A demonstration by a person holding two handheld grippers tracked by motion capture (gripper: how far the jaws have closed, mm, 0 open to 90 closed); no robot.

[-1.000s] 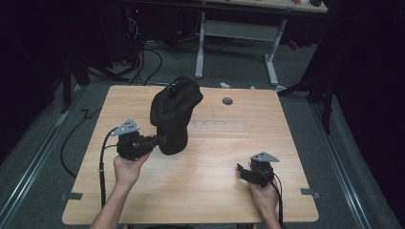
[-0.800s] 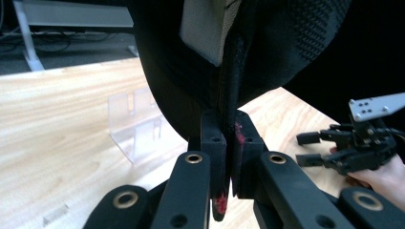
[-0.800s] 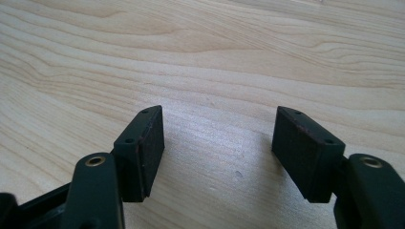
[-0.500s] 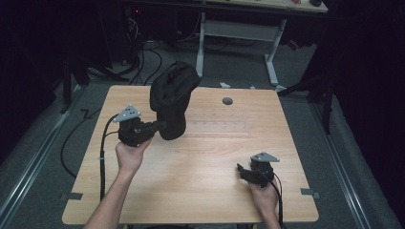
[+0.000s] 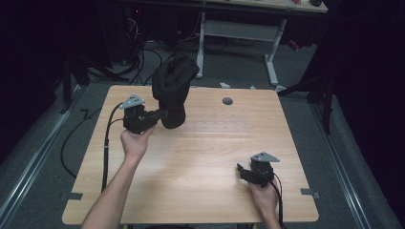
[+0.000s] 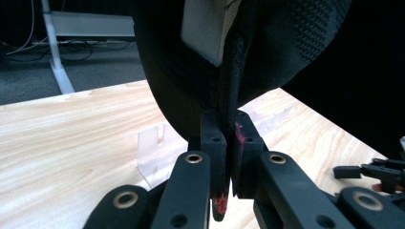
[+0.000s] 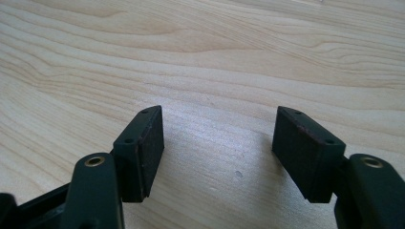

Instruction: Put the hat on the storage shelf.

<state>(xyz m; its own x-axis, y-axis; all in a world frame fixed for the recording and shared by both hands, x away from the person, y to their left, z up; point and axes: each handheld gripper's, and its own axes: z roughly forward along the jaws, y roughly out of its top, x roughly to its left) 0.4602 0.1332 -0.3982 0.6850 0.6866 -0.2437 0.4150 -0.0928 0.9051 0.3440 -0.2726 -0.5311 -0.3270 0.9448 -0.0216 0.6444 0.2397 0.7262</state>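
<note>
Light wood desk [image 5: 191, 167] stood on grey carpet in dark room. Left gripper [image 5: 160, 114] held black bag [image 5: 172, 90] at far left, jaws clamped on its edge. Right gripper [image 5: 243, 170] rested near right, jaws apart. White-framed table [image 5: 239, 28] stood beyond.

- black cap [image 6: 296, 43] above my left gripper [image 6: 228, 157] runs off the frame top
- clear plastic stand [image 6: 152, 152] behind my jaws, half hidden

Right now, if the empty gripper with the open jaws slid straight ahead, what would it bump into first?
Probably nothing soon. The right gripper sits low with its jaws open over the bare light wooden table, and its own view shows just wood ahead. It seems to aim leftward across the tabletop, though depth is unclear.
</note>
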